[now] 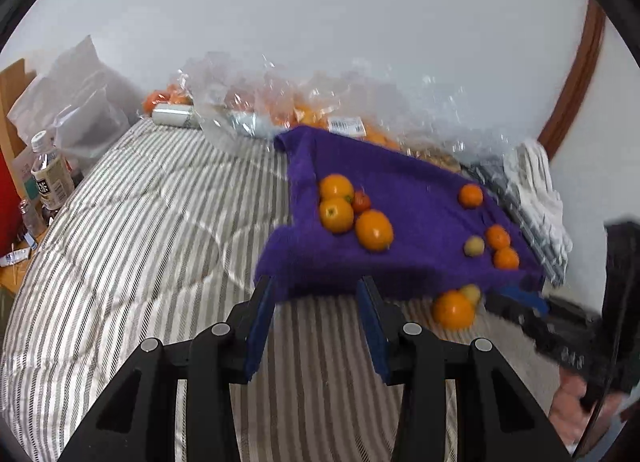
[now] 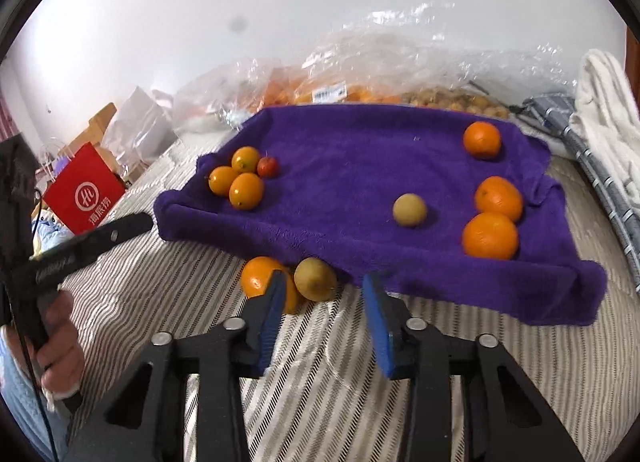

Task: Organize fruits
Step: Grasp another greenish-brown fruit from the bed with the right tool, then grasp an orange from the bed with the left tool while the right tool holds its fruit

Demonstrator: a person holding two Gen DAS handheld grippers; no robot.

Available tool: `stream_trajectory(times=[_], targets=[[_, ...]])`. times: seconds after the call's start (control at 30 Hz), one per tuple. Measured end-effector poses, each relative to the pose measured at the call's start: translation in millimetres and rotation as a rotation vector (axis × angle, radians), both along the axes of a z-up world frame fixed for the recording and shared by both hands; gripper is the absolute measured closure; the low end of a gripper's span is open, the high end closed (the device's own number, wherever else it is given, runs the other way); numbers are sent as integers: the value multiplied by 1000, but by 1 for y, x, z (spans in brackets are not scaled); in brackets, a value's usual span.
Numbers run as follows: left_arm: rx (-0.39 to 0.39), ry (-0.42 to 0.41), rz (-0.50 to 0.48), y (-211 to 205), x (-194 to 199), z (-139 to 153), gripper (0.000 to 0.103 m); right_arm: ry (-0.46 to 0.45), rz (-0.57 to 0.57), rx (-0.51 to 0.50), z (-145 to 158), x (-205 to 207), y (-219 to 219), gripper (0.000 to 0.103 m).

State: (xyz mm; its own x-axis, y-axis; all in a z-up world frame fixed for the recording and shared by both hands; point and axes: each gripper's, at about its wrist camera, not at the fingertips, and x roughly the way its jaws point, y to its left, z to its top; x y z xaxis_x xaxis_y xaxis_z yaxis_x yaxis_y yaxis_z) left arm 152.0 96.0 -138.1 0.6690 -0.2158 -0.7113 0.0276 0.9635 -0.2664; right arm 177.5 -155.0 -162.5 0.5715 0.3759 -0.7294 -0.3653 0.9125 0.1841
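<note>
On my right wrist feed the fruit reads clearly: three glossy orange persimmons [image 2: 239,178] bunched with one small red fruit [image 2: 267,166] at the left end of the purple towel [image 2: 344,166], and three rounder, duller oranges [image 2: 493,198] strung along its right side with a pale yellow-green fruit [image 2: 409,210] lying apart from them toward the middle. Two more pieces sit off the cloth on the striped quilt [image 2: 160,294], touching each other against the towel's front fold — an orange fruit [image 2: 260,277] and a yellowish one [image 2: 315,279]. The towel's long axis runs left to right across that view, its front edge rolled into a thick lip. Behind it, clear plastic bags [image 2: 360,74] hold more orange fruit and a heap of small tan ones; I can't tell what kind. My right gripper [image 2: 326,294] hovers just short of the two loose fruits, its fingers spread and holding nothing, the left blue pad crossing in front of the orange one. My left gripper [image 1: 316,298] is likewise spread wide and empty, pointing at the towel's near left corner. A red paper bag [image 2: 84,192] stands beyond the quilt's left edge.
</note>
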Motion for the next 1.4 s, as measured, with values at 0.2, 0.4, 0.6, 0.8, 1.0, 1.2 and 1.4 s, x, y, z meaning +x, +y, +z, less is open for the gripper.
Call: stream_trajectory(times=[0.2,0.4,0.6,0.8,1.0,1.2,1.4], targets=[[43,49,-34,-11,3,-9,63,67,1,65,-5,15,3,67],[64,62,-51,-16,3,-12,63,111,-1,139,-8,23,-1,72],[79,82,-55,-19,5,-15,63,106,-11,166,-10,20,-12,88],[62,105,-36,-15,9,-18,63,102,-8,169,-9,17,-20,85],[78,107,-51,-20,8,-18,61,127,-10,153,-17,22,-10,71],[82,113,-46,-19,9,-18,61,138,-18,140,-22,23,-9,76],[77,120,-33,-17,10,-19,61,-18,-65,10,-1,1,-28,76]])
